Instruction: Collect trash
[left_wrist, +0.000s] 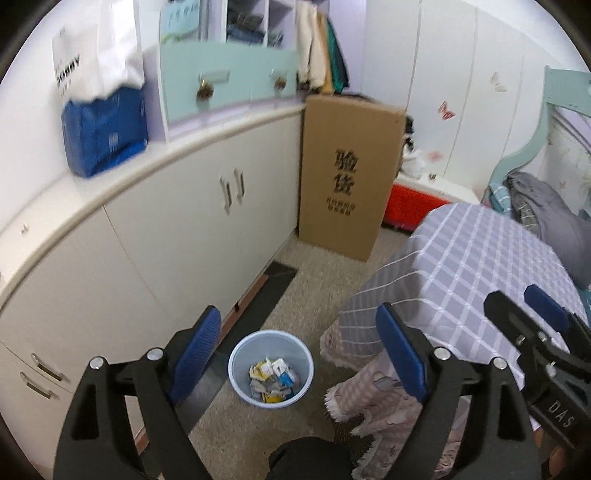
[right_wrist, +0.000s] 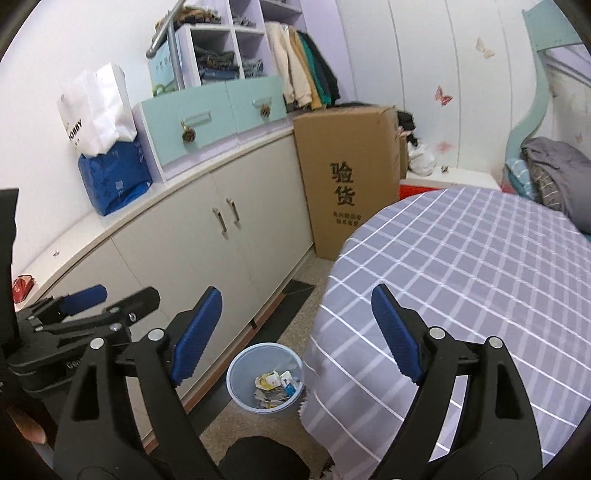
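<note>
The trash (left_wrist: 274, 382) lies crumpled in the pale blue bin (left_wrist: 240, 350) on the floor, between the cabinet (left_wrist: 166, 240) and the checked tablecloth (left_wrist: 480, 258) — low and open-topped, so you can drop things in from above. Your left gripper (left_wrist: 299, 354) and right gripper (right_wrist: 295, 332) both hang above it, jaws spread wide and empty — ready, I judge, for the next piece.

Left gripper (left_wrist: 299, 354): black plastic arms w/ triangular cut-outs, silver pivot screws, ribbed blue pads on both fingers (left_wrist: 195, 354). Right gripper (right_wrist: 295, 336): same build, same blue pads, silver screws; seen from the left cam its black body reads "DAS" in white.
</note>
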